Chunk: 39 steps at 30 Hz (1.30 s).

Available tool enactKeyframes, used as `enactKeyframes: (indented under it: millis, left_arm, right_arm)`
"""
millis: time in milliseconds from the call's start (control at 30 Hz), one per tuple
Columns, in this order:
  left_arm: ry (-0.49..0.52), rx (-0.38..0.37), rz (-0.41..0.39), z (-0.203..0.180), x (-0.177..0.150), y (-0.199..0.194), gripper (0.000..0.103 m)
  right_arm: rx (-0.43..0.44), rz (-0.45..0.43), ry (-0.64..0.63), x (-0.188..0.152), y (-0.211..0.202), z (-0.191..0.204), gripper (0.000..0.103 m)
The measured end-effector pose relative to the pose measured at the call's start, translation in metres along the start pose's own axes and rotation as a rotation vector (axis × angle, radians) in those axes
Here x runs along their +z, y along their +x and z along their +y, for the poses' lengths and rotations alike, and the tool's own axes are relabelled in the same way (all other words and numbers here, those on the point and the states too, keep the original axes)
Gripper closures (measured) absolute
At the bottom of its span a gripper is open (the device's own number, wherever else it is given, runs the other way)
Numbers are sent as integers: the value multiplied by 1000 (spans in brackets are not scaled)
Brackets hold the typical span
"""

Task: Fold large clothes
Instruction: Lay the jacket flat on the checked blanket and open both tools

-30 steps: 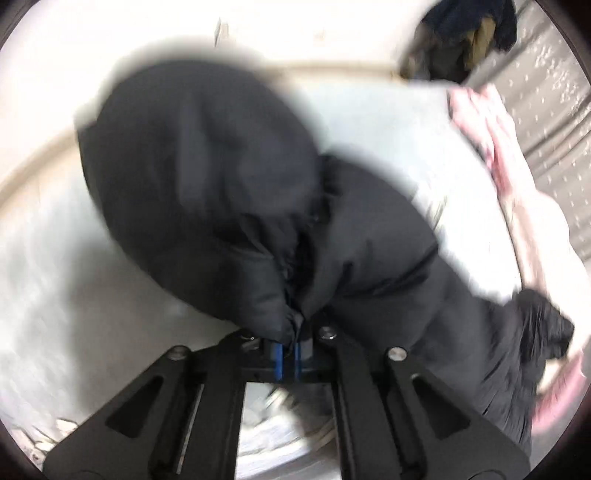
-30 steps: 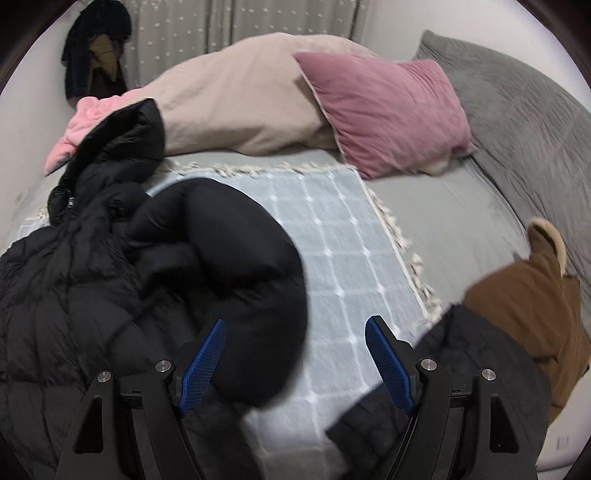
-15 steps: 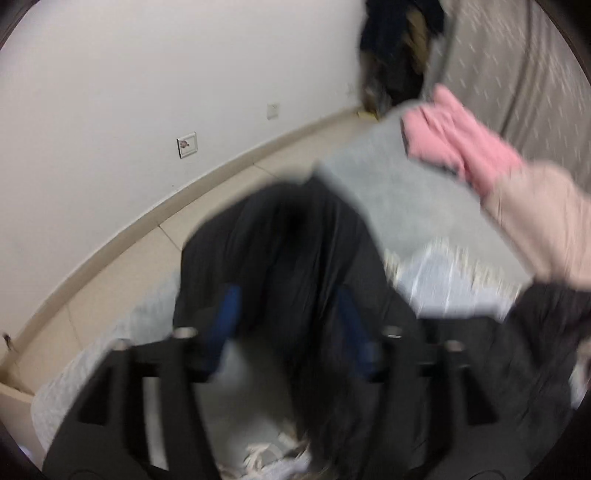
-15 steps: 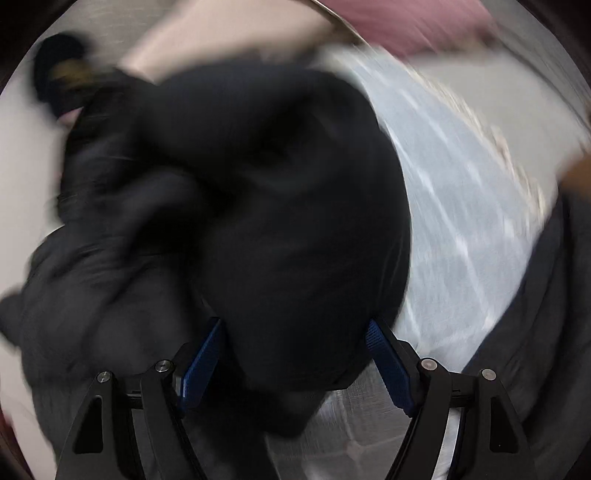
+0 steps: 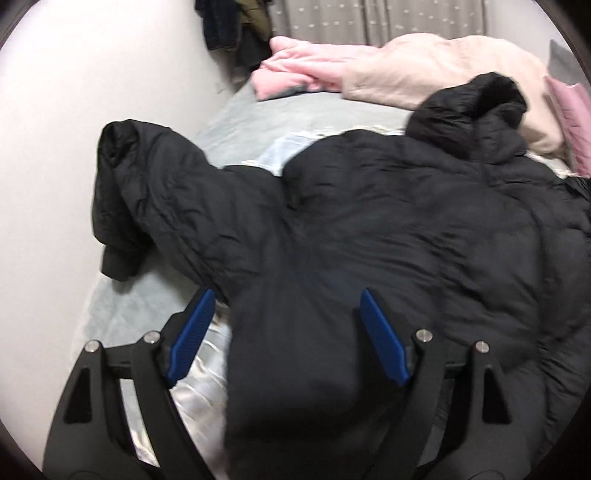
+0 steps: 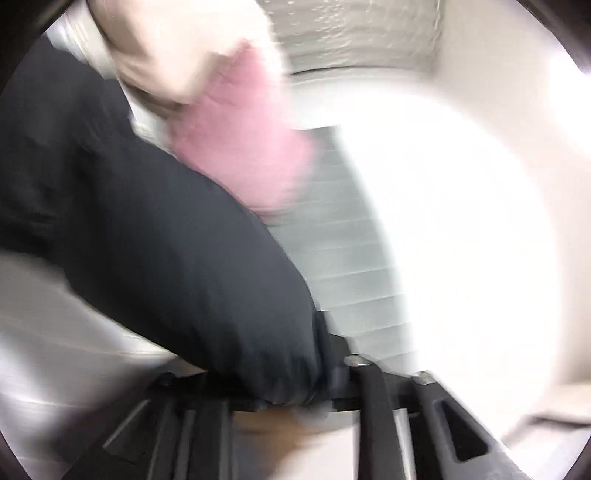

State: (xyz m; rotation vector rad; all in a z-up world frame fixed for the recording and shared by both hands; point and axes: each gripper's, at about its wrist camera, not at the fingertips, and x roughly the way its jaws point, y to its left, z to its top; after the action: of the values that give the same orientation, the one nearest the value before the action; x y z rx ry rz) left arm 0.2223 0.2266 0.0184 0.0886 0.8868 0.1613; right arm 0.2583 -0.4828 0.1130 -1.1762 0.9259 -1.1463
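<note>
A large black puffer jacket (image 5: pixel 406 229) lies spread on the bed, its hood (image 5: pixel 476 99) toward the pillows and one sleeve (image 5: pixel 155 192) out to the left. My left gripper (image 5: pixel 284 332) is open just above the jacket's near edge, holding nothing. In the blurred right wrist view my right gripper (image 6: pixel 295 391) is shut on the jacket's other sleeve (image 6: pixel 177 258) and holds it lifted.
A pink garment (image 5: pixel 291 74) and a beige duvet (image 5: pixel 436 62) lie at the head of the bed. A pink pillow (image 6: pixel 240 140) is by the lifted sleeve. A white wall (image 5: pixel 74 110) runs along the bed's left side. Dark clothes (image 5: pixel 236 26) hang in the corner.
My left gripper has let go of the jacket and opened. My right gripper, open a second ago, has closed on a sleeve and swung it up quickly.
</note>
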Motion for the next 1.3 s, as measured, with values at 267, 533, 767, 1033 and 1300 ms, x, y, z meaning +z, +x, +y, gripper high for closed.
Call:
enactKeyframes:
  millis: [267,533,767,1033,1300]
  left_arm:
    - [-65,-107,23,23,-36,-53,19]
    - [-206,-276,-43,76,-102,-115,17]
    - [-185,-399,67,91,-166,-139,11]
    - [-257,-552,352,96,-246,-106,9]
    - [-314,-768,522,71,-292,-94,61]
  right_arm:
    - [661,65,373,-67,17,-60,18]
    - [1160,-214,437,-141,-97,-42,18]
    - [1501,-343,451,-227,-209,-37,18]
    - [1635,-170,432,-279,-211,9,17]
    - [1902,211,665,-295,-153,67,17]
